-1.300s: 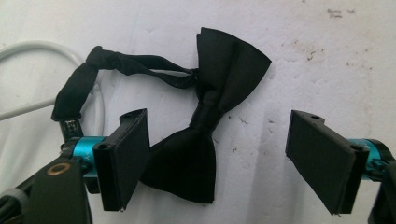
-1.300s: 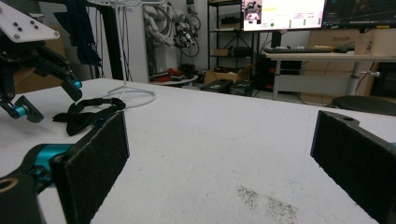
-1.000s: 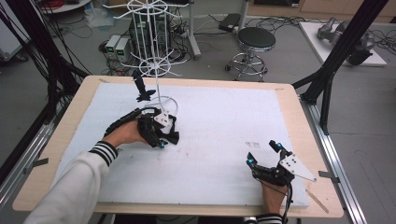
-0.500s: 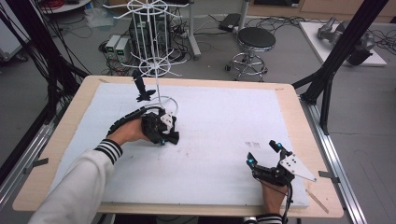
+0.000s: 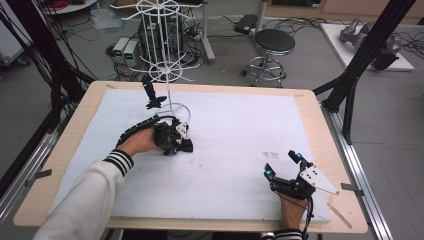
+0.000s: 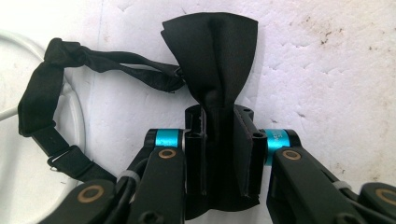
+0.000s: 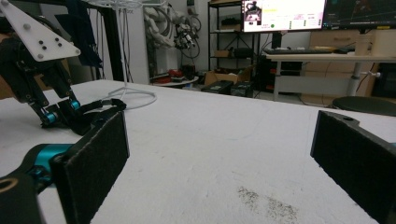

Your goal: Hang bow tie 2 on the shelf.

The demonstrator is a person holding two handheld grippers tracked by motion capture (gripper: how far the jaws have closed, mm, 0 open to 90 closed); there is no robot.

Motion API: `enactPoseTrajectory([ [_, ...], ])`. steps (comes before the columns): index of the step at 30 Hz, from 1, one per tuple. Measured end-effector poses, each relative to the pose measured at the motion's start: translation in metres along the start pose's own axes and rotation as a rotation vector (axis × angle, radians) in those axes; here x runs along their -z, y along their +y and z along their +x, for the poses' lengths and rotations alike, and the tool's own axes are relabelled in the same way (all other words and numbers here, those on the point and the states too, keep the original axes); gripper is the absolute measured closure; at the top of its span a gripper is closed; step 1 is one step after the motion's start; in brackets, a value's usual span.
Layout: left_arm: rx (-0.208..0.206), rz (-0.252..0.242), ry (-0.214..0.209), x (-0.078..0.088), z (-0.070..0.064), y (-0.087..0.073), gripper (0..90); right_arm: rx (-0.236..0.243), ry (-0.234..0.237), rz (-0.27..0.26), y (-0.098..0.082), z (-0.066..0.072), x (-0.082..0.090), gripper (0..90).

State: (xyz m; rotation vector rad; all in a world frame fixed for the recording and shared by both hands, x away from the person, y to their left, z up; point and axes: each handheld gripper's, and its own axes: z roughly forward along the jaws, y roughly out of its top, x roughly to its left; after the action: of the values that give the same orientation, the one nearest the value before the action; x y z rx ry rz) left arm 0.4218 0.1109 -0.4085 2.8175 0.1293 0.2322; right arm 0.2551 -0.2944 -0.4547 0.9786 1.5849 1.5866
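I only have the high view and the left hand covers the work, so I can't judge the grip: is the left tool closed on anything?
Observer: Yes. The left tool is shut on the middle of a black bow tie.
Operator: Is the strap free?
Observer: The strap trails aside, lying over the white wire stand base.
Operator: And the right tool?
Observer: The right tool is open, nothing between its pads, low over the white table cover.
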Motion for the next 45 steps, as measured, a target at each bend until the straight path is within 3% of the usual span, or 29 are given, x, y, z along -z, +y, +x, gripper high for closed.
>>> enactPoseTrajectory([
  [9, 0.029, -0.074, -0.022, 0.008, -0.002, 0.0, 76.1, 0.001, 0.0, 0.0, 0.0, 0.0, 0.0, 3.6],
  [13, 0.043, -0.115, -0.009, 0.016, -0.004, -0.001, 76.1, 0.002, -0.001, -0.001, 0.0, 0.0, 0.0, 3.6],
  [19, 0.117, -0.232, -0.021, 0.028, -0.005, -0.009, 76.3, 0.005, -0.003, -0.001, 0.0, 0.0, 0.0, 3.6],
  [25, 0.151, -0.334, 0.003, 0.04, -0.007, -0.017, 76.5, 0.01, -0.002, -0.001, 0.0, 0.0, 0.0, 3.6],
  [35, 0.222, -0.592, 0.027, 0.061, -0.012, -0.027, 76.6, 0.013, -0.004, -0.003, 0.0, 0.0, 0.0, 3.6],
  [39, 0.232, -0.654, 0.043, 0.069, -0.013, -0.031, 76.5, 0.012, -0.003, -0.003, 0.0, 0.0, 0.0, 3.6],
  [45, 0.232, -0.688, 0.07, 0.078, -0.014, -0.036, 76.6, 0.012, -0.004, -0.003, 0.0, 0.0, 0.0, 3.7],
])
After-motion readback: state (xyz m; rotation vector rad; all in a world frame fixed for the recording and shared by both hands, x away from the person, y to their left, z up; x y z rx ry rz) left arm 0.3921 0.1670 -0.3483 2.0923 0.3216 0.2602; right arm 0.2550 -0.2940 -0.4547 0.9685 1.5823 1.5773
